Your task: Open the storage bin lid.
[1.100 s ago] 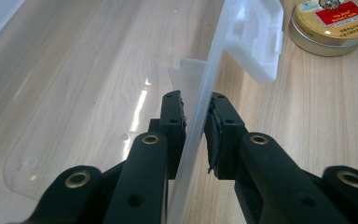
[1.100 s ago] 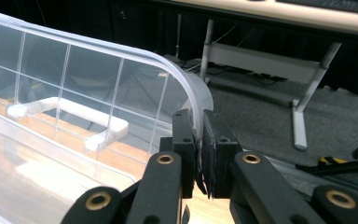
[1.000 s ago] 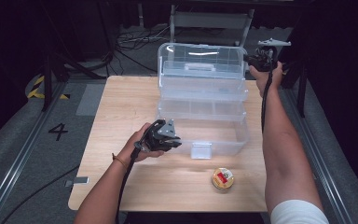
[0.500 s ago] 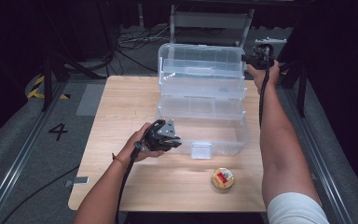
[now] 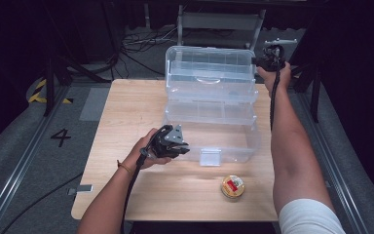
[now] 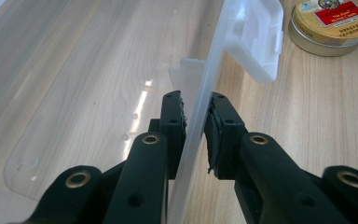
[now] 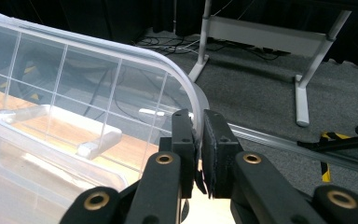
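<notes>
A clear plastic organiser box (image 5: 209, 146) stands open on the wooden table (image 5: 126, 112), its lid (image 5: 209, 61) raised upright at the back and a tray tier stepped out between. My left gripper (image 5: 184, 145) is shut on the front wall (image 6: 200, 112) of the box's base, one pad inside and one outside. A white latch (image 6: 256, 42) sits further along that wall. My right gripper (image 5: 262, 61) is shut on the lid's curved rim (image 7: 193, 100) at its far right corner. The lid's gridded panel (image 7: 98, 84) and handle show through.
A round gold tin with a red label (image 5: 233, 186) lies on the table in front of the box, also close by as the tin (image 6: 331, 21). Behind the table are a metal stand (image 7: 303, 93), floor cables and a floor rail.
The right hand with the lid's corner has shifted slightly to the left. The left hand and the box base have stayed put.
</notes>
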Motion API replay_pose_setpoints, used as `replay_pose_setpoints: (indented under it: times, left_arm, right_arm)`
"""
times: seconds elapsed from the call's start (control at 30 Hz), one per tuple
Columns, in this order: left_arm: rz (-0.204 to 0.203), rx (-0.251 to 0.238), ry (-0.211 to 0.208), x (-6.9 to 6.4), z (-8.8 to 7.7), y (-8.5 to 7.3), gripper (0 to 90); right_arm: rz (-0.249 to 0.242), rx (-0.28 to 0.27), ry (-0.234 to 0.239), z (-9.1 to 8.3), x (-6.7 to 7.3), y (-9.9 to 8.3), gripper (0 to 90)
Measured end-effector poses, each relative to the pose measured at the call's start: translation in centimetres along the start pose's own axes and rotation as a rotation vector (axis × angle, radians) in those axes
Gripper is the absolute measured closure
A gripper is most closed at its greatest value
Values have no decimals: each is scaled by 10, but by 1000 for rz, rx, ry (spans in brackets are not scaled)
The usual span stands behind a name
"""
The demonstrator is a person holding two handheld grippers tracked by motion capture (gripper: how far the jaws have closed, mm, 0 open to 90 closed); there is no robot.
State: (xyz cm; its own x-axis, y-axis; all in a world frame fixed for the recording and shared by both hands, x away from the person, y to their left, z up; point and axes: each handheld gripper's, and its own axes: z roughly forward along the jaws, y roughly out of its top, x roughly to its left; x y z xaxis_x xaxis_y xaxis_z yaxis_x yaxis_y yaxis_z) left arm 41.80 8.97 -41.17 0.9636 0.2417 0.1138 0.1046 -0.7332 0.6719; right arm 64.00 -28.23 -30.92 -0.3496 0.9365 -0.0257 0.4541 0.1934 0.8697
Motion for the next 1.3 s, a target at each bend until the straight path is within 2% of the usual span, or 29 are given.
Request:
replay_pose_setpoints:
  times: [0.27,0.6,0.73,0.77,0.83,0.87,0.93,0.97,1.03,1.1,1.23,1.3]
  left_arm:
    - [-4,-2,0,0,0,-1,785]
    - [-6,-4,-1,0,0,-1,784]
    - [4,-7,-3,0,0,-1,789]
    - [15,-9,-1,1,-1,-2,790]
    - [29,-16,13,1,-1,-3,795]
    - [7,-32,-9,4,0,-5,796]
    - [13,-35,-7,4,-1,-5,795]
    - [17,-37,-1,5,-1,-6,795]
    - [6,-42,1,4,-1,-7,791]
    - [-2,-42,1,5,-1,-8,787]
    - [-13,-37,0,4,-1,-8,784]
    - [-10,-37,-1,5,-1,-8,784]
  right_arm:
    - [-4,1,-4,6,-1,-2,841]
    - [-20,33,-12,15,-2,-2,833]
    - [-15,32,-44,16,-1,-4,825]
    - [-18,17,-36,13,0,-5,819]
    - [-33,26,-35,9,1,-8,827]
    - [-53,29,-21,5,1,-10,842]
    - [-67,11,-23,-9,1,-16,857]
    - [-67,11,-23,-9,1,-16,857]
    - [-87,-3,-23,-28,0,-21,850]
    - [-82,-26,6,-52,0,-27,841]
    - [-154,-23,36,-101,6,-36,781]
    - [-160,-36,69,-124,8,-42,763]
